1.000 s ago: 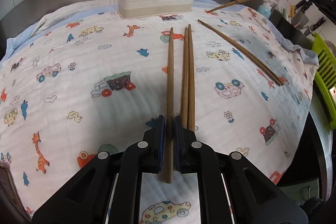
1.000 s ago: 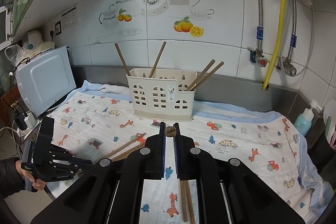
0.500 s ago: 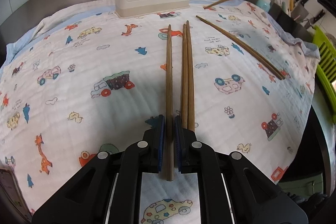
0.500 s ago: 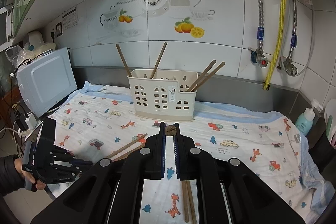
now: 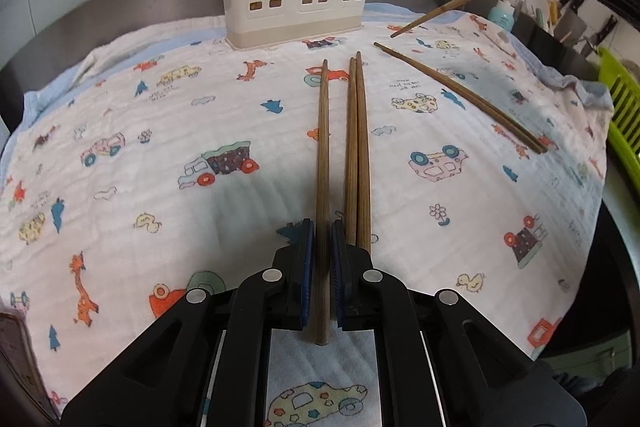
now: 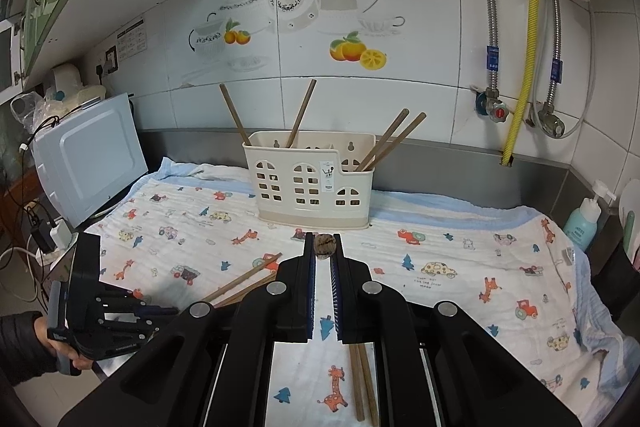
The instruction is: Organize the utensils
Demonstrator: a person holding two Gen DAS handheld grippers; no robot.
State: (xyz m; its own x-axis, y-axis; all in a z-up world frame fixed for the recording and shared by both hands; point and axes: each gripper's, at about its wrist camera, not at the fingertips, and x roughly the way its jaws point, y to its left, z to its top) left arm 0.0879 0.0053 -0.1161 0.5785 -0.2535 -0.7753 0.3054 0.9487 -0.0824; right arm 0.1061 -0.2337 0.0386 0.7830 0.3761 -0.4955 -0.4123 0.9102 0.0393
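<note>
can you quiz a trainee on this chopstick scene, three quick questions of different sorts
1. True or false: the left tool is shut on a chopstick.
2. Multiple choice: how many chopsticks stand in the cream holder? A) two B) four C) six
3. Fill in: the right tool grips a chopstick seen end-on, lifted clear of the printed ____.

Key: 1 true. 2 B, four: two at the holder's left, two leaning at its right. 3 cloth. Besides the held ones, a pair lies beside the left tool, and another pair lies further right.
</note>
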